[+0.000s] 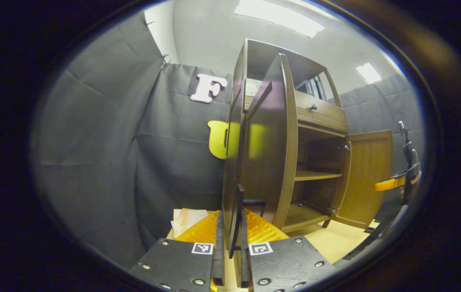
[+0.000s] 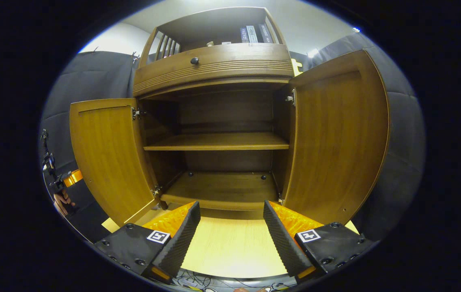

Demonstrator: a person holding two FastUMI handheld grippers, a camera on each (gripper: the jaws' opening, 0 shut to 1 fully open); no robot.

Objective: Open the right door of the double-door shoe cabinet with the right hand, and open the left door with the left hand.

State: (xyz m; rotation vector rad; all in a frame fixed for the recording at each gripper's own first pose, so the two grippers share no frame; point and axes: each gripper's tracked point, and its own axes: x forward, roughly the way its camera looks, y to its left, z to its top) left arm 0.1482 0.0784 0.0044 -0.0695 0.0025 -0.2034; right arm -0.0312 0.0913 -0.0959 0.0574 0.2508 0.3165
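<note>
Two doors stand open on the shoe cabinet (image 1: 319, 121), dark brown polished wood, seen from its left side in the left gripper view. Left door (image 1: 269, 146), slightly bowed panel, edge-on toward the camera; its thin black bar handle (image 1: 236, 221) sits between the left gripper (image 1: 232, 259) fingers, which are closed to a narrow slit and press it from both sides. Fingers (image 1: 218, 243): ribbed black pads on orange bodies. Right door (image 1: 366, 174) swung wide beyond.

Right gripper view: cabinet (image 2: 214, 65) head-on, standing on the pale wood floor (image 2: 230, 247). One middle shelf (image 2: 218, 142), one bottom board (image 2: 222, 186), one drawer knob (image 2: 194, 61), several books (image 2: 253, 34) on top. Right gripper (image 2: 230, 233) spread wide, holding nothing, before the cabinet's front edge
</note>
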